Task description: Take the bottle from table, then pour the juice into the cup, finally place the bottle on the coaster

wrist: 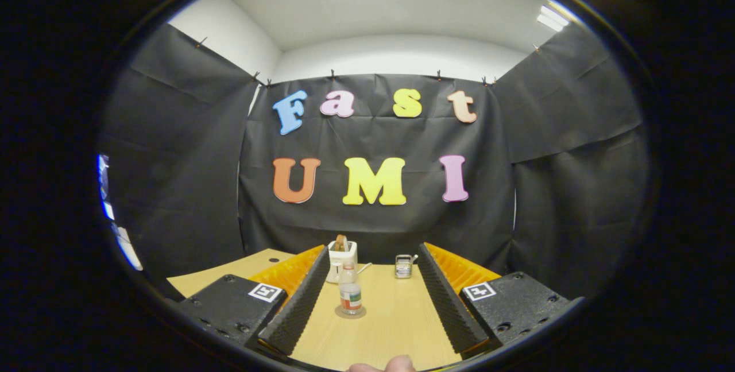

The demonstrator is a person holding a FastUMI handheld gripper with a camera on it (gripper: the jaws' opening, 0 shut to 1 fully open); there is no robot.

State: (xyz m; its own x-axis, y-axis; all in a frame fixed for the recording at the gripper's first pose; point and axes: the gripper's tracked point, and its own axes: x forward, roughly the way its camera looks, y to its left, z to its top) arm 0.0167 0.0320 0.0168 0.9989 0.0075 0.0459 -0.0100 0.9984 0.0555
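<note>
The gripper (pixel 373 309) was spread wide, grasping nothing. At lower centre, the bottle (pixel 349 294) stood upright on the coaster (pixel 350 313) on the desk (pixel 390 326), matching the task's wanted end state.

No legible writing found. The bottle (pixel 349 291), standing between the wide-spread fingers of the gripper (pixel 373 251), carries a label too small to read. A square black-and-white coded marker (pixel 266 291) sits behind each finger.
</note>
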